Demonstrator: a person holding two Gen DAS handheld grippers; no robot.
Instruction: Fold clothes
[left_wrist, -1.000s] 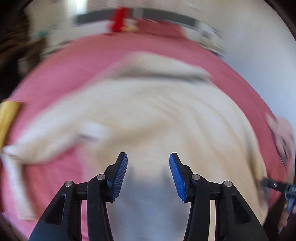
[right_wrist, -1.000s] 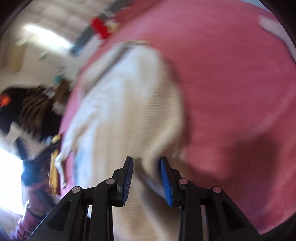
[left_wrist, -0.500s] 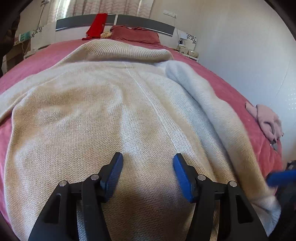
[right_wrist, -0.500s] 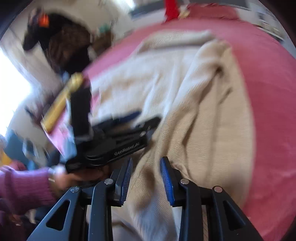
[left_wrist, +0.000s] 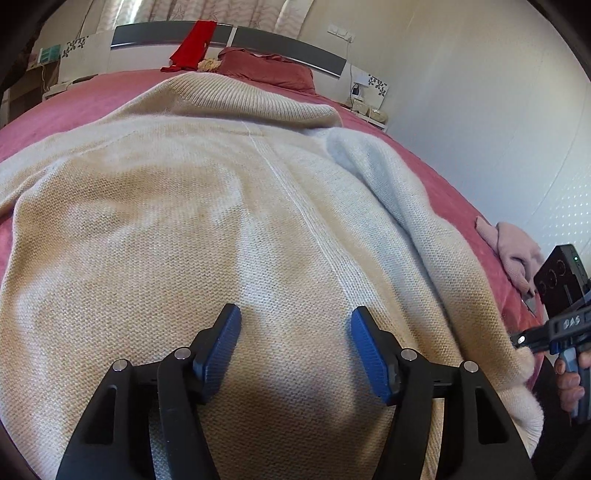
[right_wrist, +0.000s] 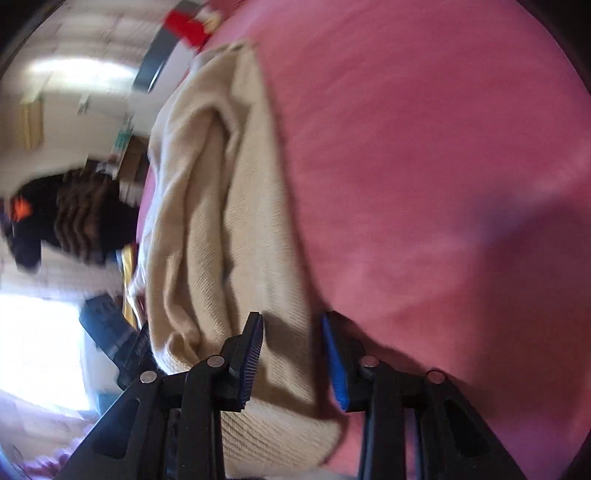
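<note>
Across the left and middle of the left wrist view: cream knitted sweater (left_wrist: 184, 240), spread flat on the pink bed (left_wrist: 74, 99), collar towards the headboard, presumably smoothed out so that it can be folded. Bottom centre: left gripper (left_wrist: 295, 350), hovering low over the sweater's lower back, jaws opening, pads well apart, nothing pinched between them; probably poised to press or pick up the cloth near the hem. Further right: one sleeve laid along the body, likely a first fold already made. Beyond it, near the bed's right edge, a small pink garment (left_wrist: 513, 251), lying apart and probably waiting its turn. Far right edge: right hand (left_wrist: 569, 380) on a black handle at the sweater's lower corner.

In the blurred right wrist view, bottom centre: right gripper (right_wrist: 291, 362), pads standing apart on either side of the sweater's edge, cloth between them but not visibly squeezed; seemingly set to catch that corner for the next fold.
</note>
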